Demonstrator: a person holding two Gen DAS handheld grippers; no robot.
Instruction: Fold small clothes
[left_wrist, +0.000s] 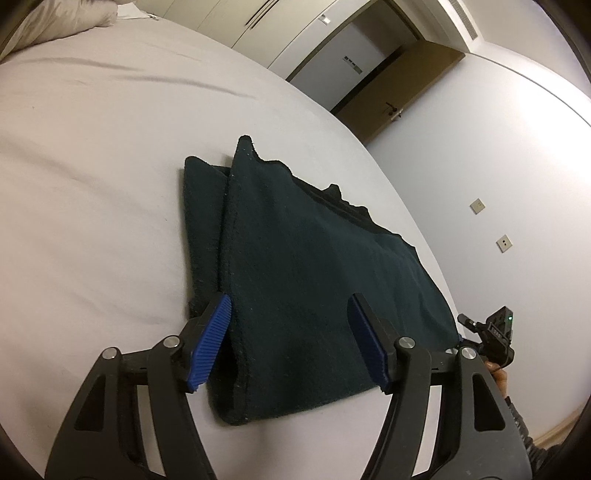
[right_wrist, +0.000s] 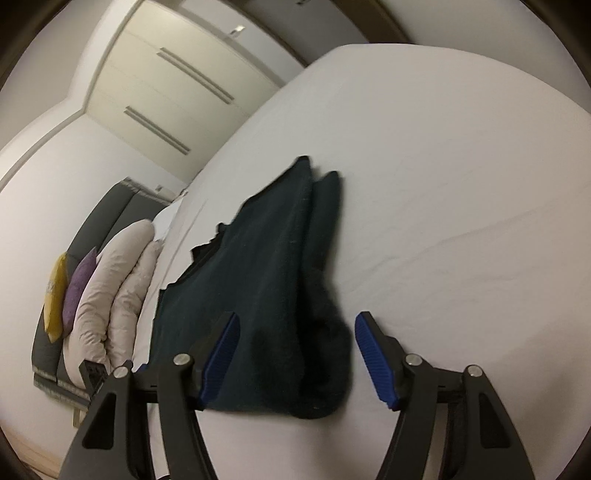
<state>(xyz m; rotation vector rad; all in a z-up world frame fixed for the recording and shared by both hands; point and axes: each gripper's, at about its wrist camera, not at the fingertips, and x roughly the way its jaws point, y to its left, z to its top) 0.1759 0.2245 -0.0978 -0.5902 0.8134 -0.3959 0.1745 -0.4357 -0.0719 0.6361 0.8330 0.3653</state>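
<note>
The cloth (left_wrist: 306, 280), a dark green folded piece, lies flat on the white bed (left_wrist: 92, 184), and it serves as the landmark here.

In the left wrist view, pillows (left_wrist: 59, 18) sit far up and left of the cloth at the bed's far end. A narrower lower layer shows along the cloth's left edge, with the top layer lapped over it. The left gripper (left_wrist: 290, 341) hangs over the cloth's near end with its jaws wide and nothing pinched; the left blue pad (left_wrist: 208, 350) sits over the cloth's left edge and the other pad over its middle, but whether either touches the fabric cannot be told. Right of the cloth's near corner, part of the other tool (left_wrist: 495, 336) shows with a green light, and a hand (left_wrist: 496, 373) just below it. Beyond the cloth, up and right, stands a brown door (left_wrist: 399, 92) in a white wall.

In the right wrist view, a stack of pillows (right_wrist: 107, 295) and a purple and a yellow cushion lie left of the cloth (right_wrist: 266, 295). The right gripper (right_wrist: 295, 360) hovers over the cloth's near end, jaws wide, holding nothing. Its left pad (right_wrist: 219, 360) is over the fabric; its right pad stands just right of the cloth's bunched, blurred edge, over bare sheet. The bed (right_wrist: 461, 184) stretches away right of the cloth.
</note>
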